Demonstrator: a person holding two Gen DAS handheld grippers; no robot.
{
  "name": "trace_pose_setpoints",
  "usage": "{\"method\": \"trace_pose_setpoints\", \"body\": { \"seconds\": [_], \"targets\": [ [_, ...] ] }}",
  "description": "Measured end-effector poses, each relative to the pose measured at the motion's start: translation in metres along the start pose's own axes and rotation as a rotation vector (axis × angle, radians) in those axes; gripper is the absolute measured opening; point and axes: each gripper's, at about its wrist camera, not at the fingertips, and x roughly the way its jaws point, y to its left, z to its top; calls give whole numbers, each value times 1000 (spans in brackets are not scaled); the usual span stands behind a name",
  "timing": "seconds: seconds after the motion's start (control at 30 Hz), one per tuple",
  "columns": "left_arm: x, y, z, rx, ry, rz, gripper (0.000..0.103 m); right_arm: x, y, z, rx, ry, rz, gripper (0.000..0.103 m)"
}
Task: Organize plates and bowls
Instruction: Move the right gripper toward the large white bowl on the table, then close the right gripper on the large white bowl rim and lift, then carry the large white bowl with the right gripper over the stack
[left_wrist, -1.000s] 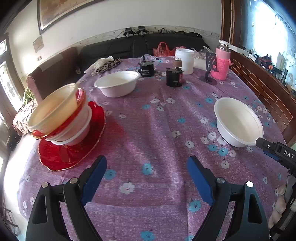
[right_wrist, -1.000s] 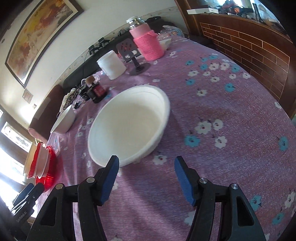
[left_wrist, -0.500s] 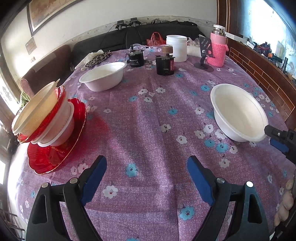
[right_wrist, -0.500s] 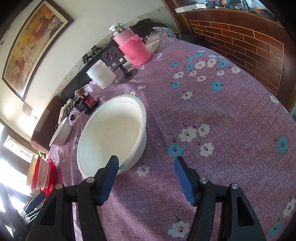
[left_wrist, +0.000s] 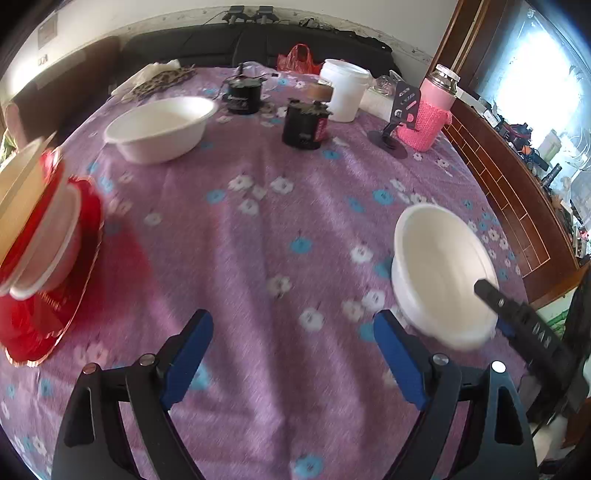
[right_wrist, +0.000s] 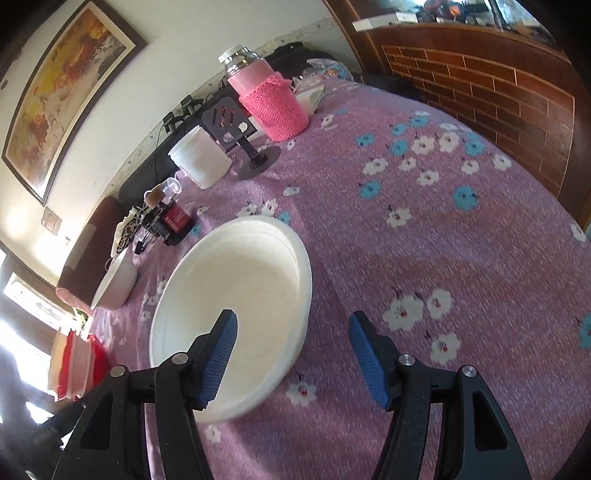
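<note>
A large white bowl (left_wrist: 439, 273) (right_wrist: 236, 295) sits on the purple flowered tablecloth (left_wrist: 258, 240). My right gripper (right_wrist: 293, 332) is open and straddles the bowl's near rim: one blue finger hangs over the inside, the other is outside, and neither pad touches it. Its black finger (left_wrist: 517, 317) shows over the bowl in the left wrist view. My left gripper (left_wrist: 291, 332) is open and empty above the cloth, left of this bowl. A second white bowl (left_wrist: 162, 125) (right_wrist: 114, 280) stands further back. At the left, tilted bowls (left_wrist: 37, 229) (right_wrist: 70, 365) are stacked on a red plate (left_wrist: 48, 317).
At the back of the table stand a pink-sleeved flask (left_wrist: 432, 110), a white tub (left_wrist: 343, 92), a black phone stand (left_wrist: 399, 118), a dark jar (left_wrist: 306, 122) and a black round device (left_wrist: 243, 96). A leopard cloth (left_wrist: 162, 77) lies far left. A brick ledge (left_wrist: 517, 206) borders the right.
The right gripper has moved up to the large white bowl, so one finger now hangs over its inside. The left gripper has shifted right; the stack now sits at the view's left edge.
</note>
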Motion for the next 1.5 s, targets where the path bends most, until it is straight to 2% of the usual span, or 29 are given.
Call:
{"method": "trace_pose_setpoints", "body": {
  "seconds": [0.17, 0.27, 0.37, 0.4, 0.47, 0.53, 0.57, 0.6, 0.67, 0.73, 0.77, 0.83, 0.9, 1.07, 1.17, 1.27, 1.5],
  "targets": [
    [26, -23, 15, 14, -2, -49, 88, 4, -3, -2, -24, -52, 6, 66],
    [44, -31, 20, 5, 0, -50, 88, 5, -7, -2, -22, -51, -4, 66],
    [62, -38, 22, -13, 29, -87, 84, 7, -7, -3, -33, -52, -15, 66],
    [65, -41, 22, -9, 34, -98, 81, 9, -6, -3, -40, -46, -21, 65],
    [71, -50, 23, 10, 40, -106, 76, 12, -3, -4, -56, -35, -28, 49],
    [77, -58, 23, 39, 58, -114, 59, 17, -1, -6, -70, -18, -33, 39],
    [79, -60, 22, 49, 75, -120, 56, 18, 0, -6, -76, -15, -34, 33],
    [82, -62, 20, 53, 92, -128, 52, 18, 0, -7, -81, -18, -38, 31],
    [80, -63, 17, 61, 77, -117, 49, 17, 0, -7, -86, -26, -42, 30],
    [78, -65, 15, 67, 71, -123, 38, 17, 2, -7, -93, -26, -37, 27],
    [78, -66, 14, 71, 72, -130, 35, 17, 4, -8, -108, -27, -32, 22],
    [75, -70, 11, 97, 75, -137, 20, 17, 10, -10, -142, -36, -41, 17],
    [69, -75, 7, 129, 59, -113, 13, 14, 19, -14, -188, -59, -59, 15],
    [44, -62, -1, 107, 5, -104, 14, 3, 28, -18, -200, -82, -2, 13],
    [19, -47, -6, 90, -47, -88, 14, -4, 45, -26, -218, -66, 43, 13],
    [-6, -27, -10, 49, -99, -78, 14, -14, 71, -35, -240, -53, 80, 13],
    [-61, 32, -20, -71, -207, -94, 14, -40, 143, -45, -368, -87, 143, 13]
  ]
}}
